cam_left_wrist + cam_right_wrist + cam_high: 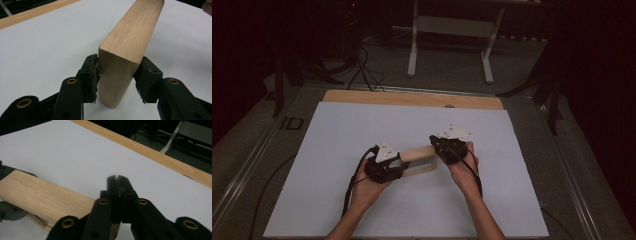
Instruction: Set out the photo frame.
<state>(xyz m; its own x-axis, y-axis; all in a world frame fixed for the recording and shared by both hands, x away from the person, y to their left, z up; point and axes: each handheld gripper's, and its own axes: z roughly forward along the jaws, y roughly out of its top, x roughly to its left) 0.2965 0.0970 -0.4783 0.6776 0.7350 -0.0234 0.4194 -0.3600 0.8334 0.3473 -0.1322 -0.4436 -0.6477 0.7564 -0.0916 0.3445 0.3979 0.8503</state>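
A light wooden piece (417,153) with a broad top plank and a thinner part under it is held between both hands over the white sheet (362,135). My left gripper (399,161) is shut on its left end. In the left gripper view the plank (130,42) stands on edge between the pads, with the left gripper (117,75) clamped on both faces. My right gripper (435,145) sits at the right end. In the right gripper view the plank (42,195) runs under the left jaw, and the right gripper (117,178) has its jaws almost together with a sliver of wood between them.
The white sheet covers a wooden tabletop whose bare far strip (412,98) shows behind it. Beyond the table stand a white table frame (449,45) and cables (362,70) on a grey floor. A cable (352,185) trails from the left gripper.
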